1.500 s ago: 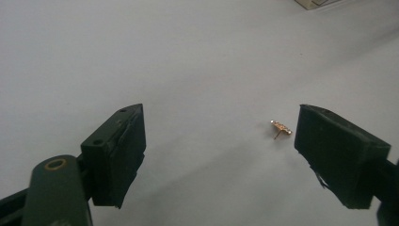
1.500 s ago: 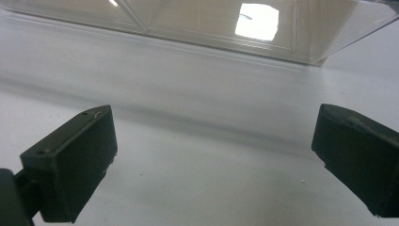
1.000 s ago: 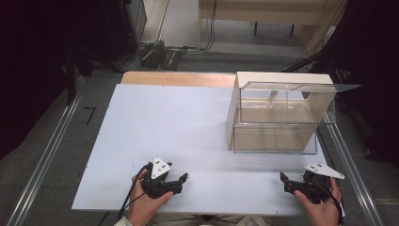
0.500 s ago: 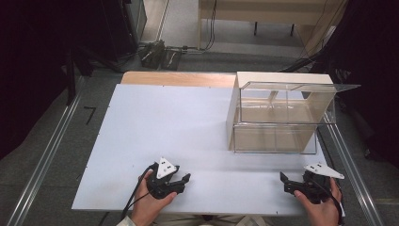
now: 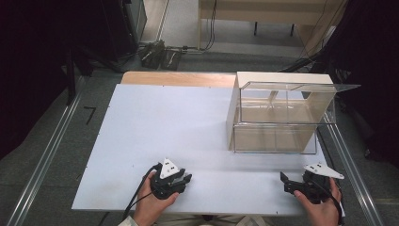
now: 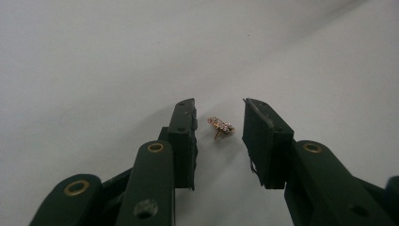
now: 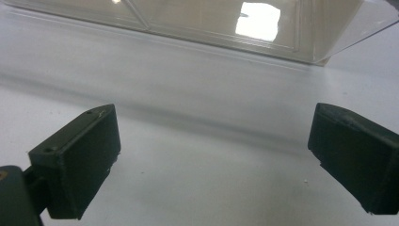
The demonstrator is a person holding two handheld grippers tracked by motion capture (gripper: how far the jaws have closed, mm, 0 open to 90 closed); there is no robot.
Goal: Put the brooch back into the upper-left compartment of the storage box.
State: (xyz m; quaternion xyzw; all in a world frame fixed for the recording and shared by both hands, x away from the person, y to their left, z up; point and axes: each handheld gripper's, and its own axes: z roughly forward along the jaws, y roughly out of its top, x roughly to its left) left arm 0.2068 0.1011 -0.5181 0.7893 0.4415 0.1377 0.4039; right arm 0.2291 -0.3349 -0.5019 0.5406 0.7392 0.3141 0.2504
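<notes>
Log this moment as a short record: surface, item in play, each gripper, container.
surface: white table
item: small gold stud earring with clear stones, lying on the table
left gripper: jaws either side of the earring, have just been closing, pads not yet touching it
right gripper: jaws wide, nothing between them, facing the box
container: clear plastic box at the table's far right, lid raised

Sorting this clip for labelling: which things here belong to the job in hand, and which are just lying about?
In the job:
- small jewelled earring, lying between the jaws, not yet pinched
- left hand-held gripper, jaws just been closing on it

Just there:
- right hand-held gripper, open
- clear box
- white table
</notes>
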